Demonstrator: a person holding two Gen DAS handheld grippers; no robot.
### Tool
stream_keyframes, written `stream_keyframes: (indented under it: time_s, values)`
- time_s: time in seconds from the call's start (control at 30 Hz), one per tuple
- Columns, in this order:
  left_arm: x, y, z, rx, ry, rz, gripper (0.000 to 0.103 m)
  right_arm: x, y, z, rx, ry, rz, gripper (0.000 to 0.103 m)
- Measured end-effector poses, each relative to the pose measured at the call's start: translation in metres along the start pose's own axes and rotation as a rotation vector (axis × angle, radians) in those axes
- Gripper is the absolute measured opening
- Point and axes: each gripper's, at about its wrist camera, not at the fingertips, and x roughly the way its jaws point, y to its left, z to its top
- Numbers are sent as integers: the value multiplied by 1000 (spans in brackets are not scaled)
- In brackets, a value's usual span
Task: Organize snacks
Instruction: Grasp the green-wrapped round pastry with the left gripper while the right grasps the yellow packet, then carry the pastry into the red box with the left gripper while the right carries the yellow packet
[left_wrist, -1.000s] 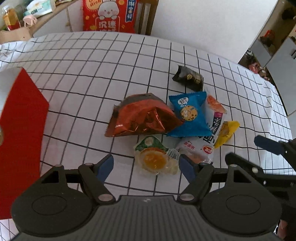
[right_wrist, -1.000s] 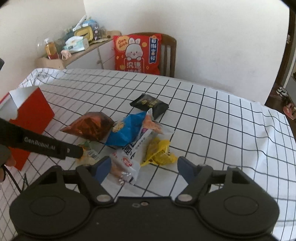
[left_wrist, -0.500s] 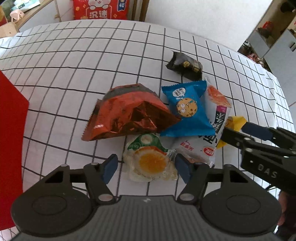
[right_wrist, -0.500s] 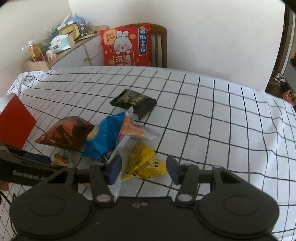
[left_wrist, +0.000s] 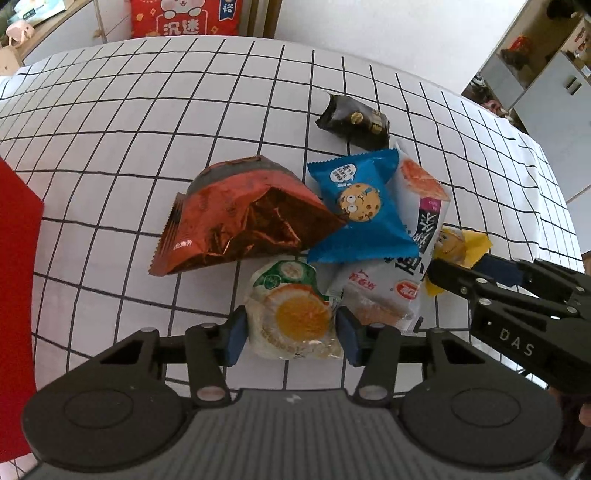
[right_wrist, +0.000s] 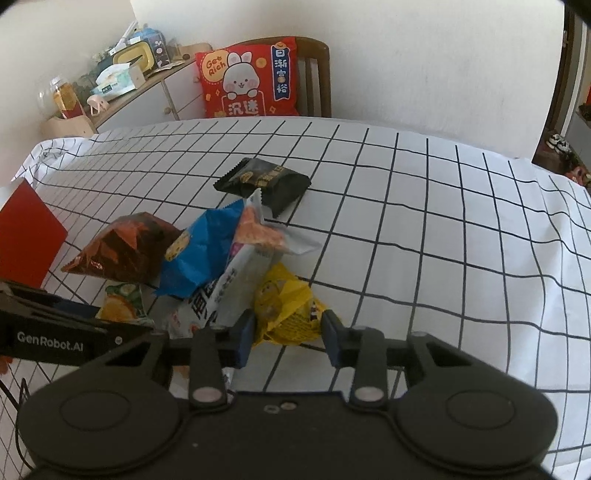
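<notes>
Both my claws down on snack pile, one packet each, so two come off together.

Left gripper (left_wrist: 290, 334): jaws closing around clear packet with orange-yolk print (left_wrist: 293, 314); blue pads at both its sides, seem touching.

Right gripper (right_wrist: 289, 332): jaws closing around crumpled yellow plastic wrapper (right_wrist: 286, 308), pads hard against it.

Both packets on black-grid white tablecloth (right_wrist: 424, 229), at pile's near edge, easiest reach. Red box (left_wrist: 16, 280) stands left, likely destination.
</notes>
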Motion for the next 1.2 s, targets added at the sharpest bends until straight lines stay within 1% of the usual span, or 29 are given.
stream_keyframes:
  time_s: [0.23, 0.4, 0.57, 0.93, 1.2]
  values:
    - [-14, 11, -10, -49, 5, -10, 50, -23, 0, -12, 31, -13, 2, 35]
    - [-31, 15, -22, -72, -10, -13, 50, -45, 4, -22, 36, -21, 32, 34]
    - [-50, 23, -36, -119, -16, -15, 50, -67, 14, -29, 23, -31, 60, 34]
    - [-109, 37, -70, -157, -76, 23, 50, -115, 45, -36, -13, -63, 105, 34]
    - [-151, 57, -91, -195, -120, 16, 50, -145, 77, -32, -81, -78, 168, 34]
